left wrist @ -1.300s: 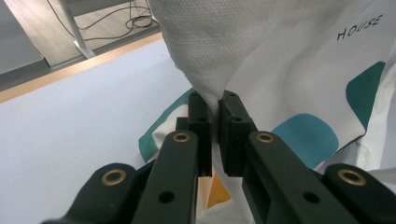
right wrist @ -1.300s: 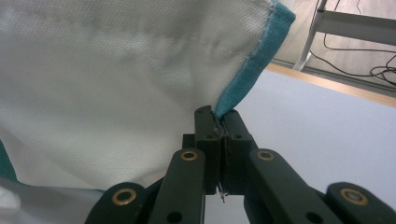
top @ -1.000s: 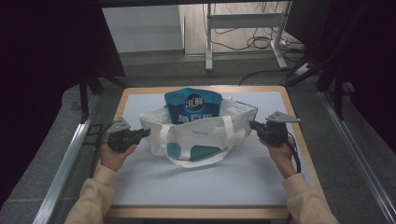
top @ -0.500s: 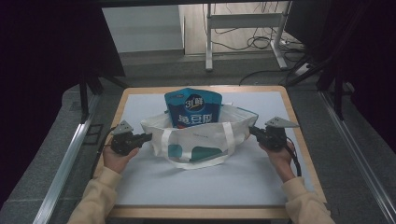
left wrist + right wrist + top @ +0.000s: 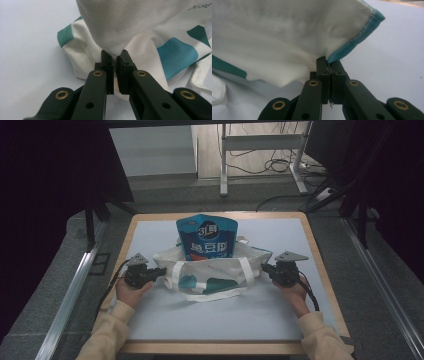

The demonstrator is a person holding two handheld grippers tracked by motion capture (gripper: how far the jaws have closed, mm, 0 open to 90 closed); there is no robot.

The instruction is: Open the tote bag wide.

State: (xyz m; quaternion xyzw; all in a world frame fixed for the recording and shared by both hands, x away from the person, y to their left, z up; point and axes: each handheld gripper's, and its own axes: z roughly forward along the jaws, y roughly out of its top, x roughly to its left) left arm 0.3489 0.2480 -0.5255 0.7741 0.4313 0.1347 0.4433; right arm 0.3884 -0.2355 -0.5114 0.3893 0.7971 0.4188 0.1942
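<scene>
Left gripper (image 5: 161, 271) pinches the bag (image 5: 210, 270) at nine o'clock, right gripper (image 5: 265, 268) at three; pouch (image 5: 206, 238) stands inside.

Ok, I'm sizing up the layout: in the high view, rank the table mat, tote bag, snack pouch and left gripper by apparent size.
1. Table mat
2. Tote bag
3. Snack pouch, though the bag hides its lower part
4. Left gripper, clamped on the bag's edge

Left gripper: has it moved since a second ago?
Yes. In the high view the left gripper, shut on the cloth bag, has come down and toward the table's near edge, away from its far edge. The bag sags lower.
</scene>
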